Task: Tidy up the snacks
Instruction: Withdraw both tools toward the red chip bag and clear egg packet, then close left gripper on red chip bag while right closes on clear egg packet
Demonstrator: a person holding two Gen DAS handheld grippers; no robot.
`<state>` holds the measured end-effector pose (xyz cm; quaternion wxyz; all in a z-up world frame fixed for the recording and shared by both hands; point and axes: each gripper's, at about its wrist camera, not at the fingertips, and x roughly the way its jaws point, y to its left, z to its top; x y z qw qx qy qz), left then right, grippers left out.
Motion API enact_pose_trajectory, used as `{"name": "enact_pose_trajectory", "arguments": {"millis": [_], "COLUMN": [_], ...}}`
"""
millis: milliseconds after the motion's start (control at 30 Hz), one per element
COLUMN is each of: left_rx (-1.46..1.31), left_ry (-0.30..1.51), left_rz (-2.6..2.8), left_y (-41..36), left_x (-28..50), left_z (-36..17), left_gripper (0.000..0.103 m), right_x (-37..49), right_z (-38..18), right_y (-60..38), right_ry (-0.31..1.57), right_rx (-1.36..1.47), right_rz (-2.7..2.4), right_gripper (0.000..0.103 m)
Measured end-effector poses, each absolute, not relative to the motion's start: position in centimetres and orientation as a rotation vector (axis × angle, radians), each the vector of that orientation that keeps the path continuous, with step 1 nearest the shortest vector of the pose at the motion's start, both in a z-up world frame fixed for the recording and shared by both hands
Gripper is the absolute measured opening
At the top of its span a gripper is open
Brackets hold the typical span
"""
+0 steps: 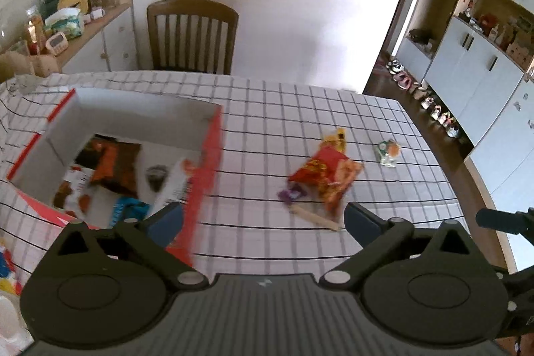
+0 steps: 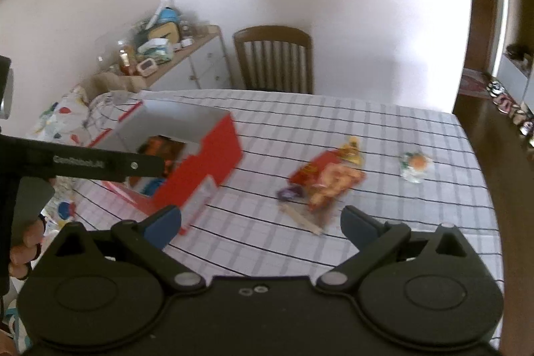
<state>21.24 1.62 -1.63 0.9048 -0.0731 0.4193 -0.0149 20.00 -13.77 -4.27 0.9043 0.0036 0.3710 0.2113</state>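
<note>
With both tools empty, I have the left gripper [image 1: 262,217] and right gripper [image 2: 260,219] spread wide and holding nothing, ready for the next pick. Ahead of both lie the loose snacks: a red-and-orange crinkled snack packet [image 1: 325,172], a small purple wrapped sweet [image 1: 291,193] touching it, and a small green-and-orange wrapped sweet [image 1: 387,152] farther right. Left of the left gripper, the red-and-white open cardboard box [image 1: 208,155] already holds several packets. A white grid-checked cloth covers the bench [image 1: 283,109]; a brown wooden slatted chair [image 1: 192,34] stands beyond.

White lettering on black arm of left tool [image 2: 100,164], seen from right wrist: blurred, unreadable. Print on snack packets [image 1: 325,172]: too blurred to read.
</note>
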Motion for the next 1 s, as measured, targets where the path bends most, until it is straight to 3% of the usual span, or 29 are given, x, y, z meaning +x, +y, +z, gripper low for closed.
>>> {"name": "enact_pose_trajectory", "arguments": {"millis": [533, 1000], "left_rx": [-0.243, -0.410], "left_ry": [0.981, 1.128], "left_rz": [0.078, 0.173], "left_y": [-5.9, -5.8], "left_x": [28.1, 35.9], "left_z": [-4.1, -9.7], "left_gripper": [0.103, 0.103], "right_x": [24.8, 34.6], "right_z": [-6.6, -10.1], "right_y": [-24.0, -25.8], "right_ry": [0.804, 0.866], "right_rx": [0.060, 0.139], "right_rz": [0.268, 0.134], "right_gripper": [0.102, 0.101]}}
